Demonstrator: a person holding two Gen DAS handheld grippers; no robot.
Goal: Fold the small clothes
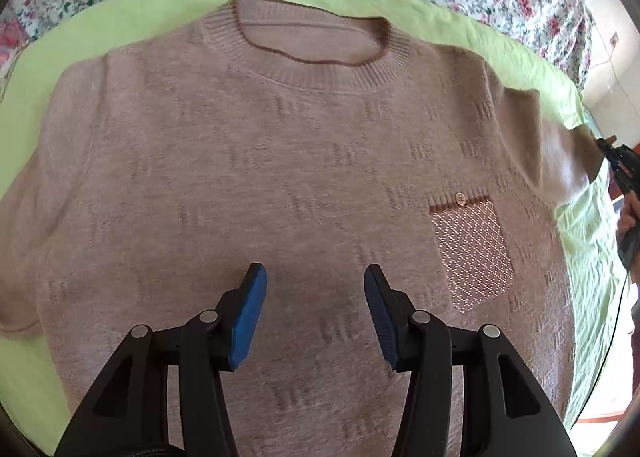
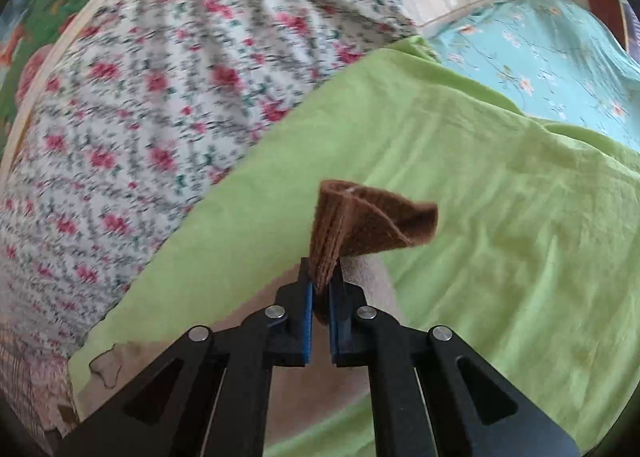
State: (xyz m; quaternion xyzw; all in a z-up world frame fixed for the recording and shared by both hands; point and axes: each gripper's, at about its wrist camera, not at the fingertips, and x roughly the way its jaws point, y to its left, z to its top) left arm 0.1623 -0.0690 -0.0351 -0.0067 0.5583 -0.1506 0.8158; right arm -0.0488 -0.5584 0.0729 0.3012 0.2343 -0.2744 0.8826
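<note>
— While your left claw (image 1: pixel 315 277) hangs over the sweater (image 1: pixel 280 185) with its jaws spread and nothing between them, how much folding would you say is done?

— Almost none, by the look of it. The sweater lies flat and face up on the green sheet (image 1: pixel 132 9), collar ahead of your left claw, pocket (image 1: pixel 472 253) just to its right, body and near sleeve unfolded.

— And the other side?

— Your right claw (image 2: pixel 321 289) is clamped on the brown cuff (image 2: pixel 360 217), which stands up out of its tips, lifted off the sheet. From the left claw's view that sleeve (image 1: pixel 560 161) stretches outward, far to the right.

— So what is left?

— Nearly everything, I judge: bring that sleeve in across the chest, do the same with the other sleeve, then fold the body.
</note>
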